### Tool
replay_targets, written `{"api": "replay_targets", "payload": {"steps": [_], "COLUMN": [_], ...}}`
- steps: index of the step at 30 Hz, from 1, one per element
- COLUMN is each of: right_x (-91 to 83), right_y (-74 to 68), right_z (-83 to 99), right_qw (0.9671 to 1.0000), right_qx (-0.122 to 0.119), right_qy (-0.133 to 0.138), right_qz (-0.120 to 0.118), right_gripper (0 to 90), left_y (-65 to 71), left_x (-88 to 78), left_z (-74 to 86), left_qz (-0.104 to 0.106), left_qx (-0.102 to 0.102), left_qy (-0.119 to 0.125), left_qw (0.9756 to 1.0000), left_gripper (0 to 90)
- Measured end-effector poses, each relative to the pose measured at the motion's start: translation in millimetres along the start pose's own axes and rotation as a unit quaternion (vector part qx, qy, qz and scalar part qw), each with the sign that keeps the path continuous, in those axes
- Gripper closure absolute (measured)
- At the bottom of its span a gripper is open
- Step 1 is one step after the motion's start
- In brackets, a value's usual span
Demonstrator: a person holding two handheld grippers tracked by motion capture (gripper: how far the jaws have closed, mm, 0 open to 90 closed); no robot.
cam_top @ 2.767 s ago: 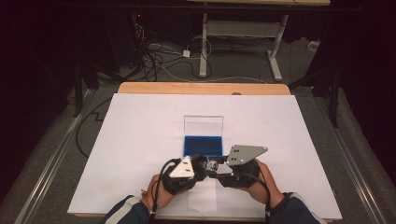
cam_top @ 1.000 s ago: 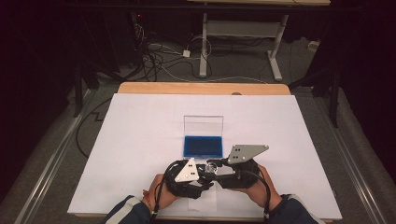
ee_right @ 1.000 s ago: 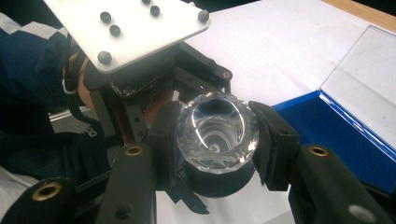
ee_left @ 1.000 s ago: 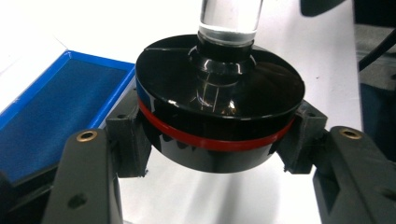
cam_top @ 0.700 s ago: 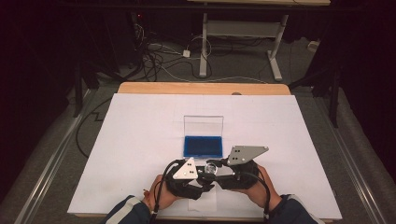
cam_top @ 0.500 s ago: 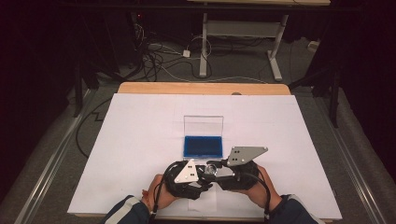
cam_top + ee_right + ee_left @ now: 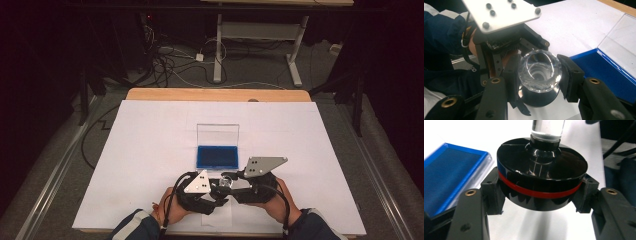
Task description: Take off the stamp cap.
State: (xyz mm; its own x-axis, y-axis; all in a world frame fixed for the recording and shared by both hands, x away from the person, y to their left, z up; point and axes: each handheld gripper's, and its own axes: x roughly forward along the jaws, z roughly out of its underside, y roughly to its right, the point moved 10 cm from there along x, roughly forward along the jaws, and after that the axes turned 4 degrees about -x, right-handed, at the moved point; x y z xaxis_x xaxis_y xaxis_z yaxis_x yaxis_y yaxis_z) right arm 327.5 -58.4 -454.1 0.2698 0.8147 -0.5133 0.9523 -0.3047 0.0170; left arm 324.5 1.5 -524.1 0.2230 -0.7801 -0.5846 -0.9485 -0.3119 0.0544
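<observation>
With your left gripper clamped on the black base and your right gripper on the crystal top — just before the blue case — hold both jaws firm and move gently.

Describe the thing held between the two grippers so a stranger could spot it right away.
On the white table, just nearer the person than the open blue case, both hand-held grippers meet on one trophy-like piece. It has a round black base with a red band, topped by a clear faceted crystal, unlike the flat case.
</observation>
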Motion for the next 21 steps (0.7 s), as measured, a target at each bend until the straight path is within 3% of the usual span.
{"api": "replay_targets", "payload": {"steps": [5,8,9,10,11,13,15,21], "right_x": [-0.6,-0.7,-6.8,-15.0,-22.1,-26.3,-30.1,-39.3], "right_y": [-0.5,-0.7,3.1,7.6,10.9,11.6,13.9,18.1], "right_z": [0.2,0.7,-6.3,-12.9,-15.8,-15.7,-9.9,-10.7], "right_qw": [1.0000,1.0000,0.9995,0.9989,0.9987,0.9986,0.9986,0.9982], "right_qx": [0.003,0.002,0.014,0.012,-0.006,-0.009,-0.004,-0.006], "right_qy": [0.003,0.000,0.027,0.042,0.039,0.037,0.036,0.036], "right_qz": [-0.003,-0.005,0.001,0.015,0.032,0.036,0.038,0.047], "right_gripper": [57.0,57.0,57.0,57.0,57.0,57.0,56.9,56.9], "left_y": [-4.9,-5.3,-4.5,-2.7,-2.7,-6.8,-14.3,-20.3], "left_x": [-4.4,-4.5,0.1,6.6,6.6,-0.4,-8.8,-18.0], "left_z": [0.3,2.5,9.6,20.1,20.1,15.0,9.0,11.3], "left_qz": [-0.048,-0.060,-0.063,-0.053,-0.053,-0.058,-0.060,-0.070], "left_qx": [0.047,0.067,0.075,0.059,0.059,0.062,0.042,0.034], "left_qy": [-0.015,-0.028,-0.051,-0.057,-0.057,-0.053,-0.030,-0.025], "left_qw": [0.9976,0.9956,0.9939,0.9952,0.9952,0.9950,0.9968,0.9967], "left_gripper": [36.6,36.6,36.6,36.6,36.5,36.5,36.5,36.4]}}
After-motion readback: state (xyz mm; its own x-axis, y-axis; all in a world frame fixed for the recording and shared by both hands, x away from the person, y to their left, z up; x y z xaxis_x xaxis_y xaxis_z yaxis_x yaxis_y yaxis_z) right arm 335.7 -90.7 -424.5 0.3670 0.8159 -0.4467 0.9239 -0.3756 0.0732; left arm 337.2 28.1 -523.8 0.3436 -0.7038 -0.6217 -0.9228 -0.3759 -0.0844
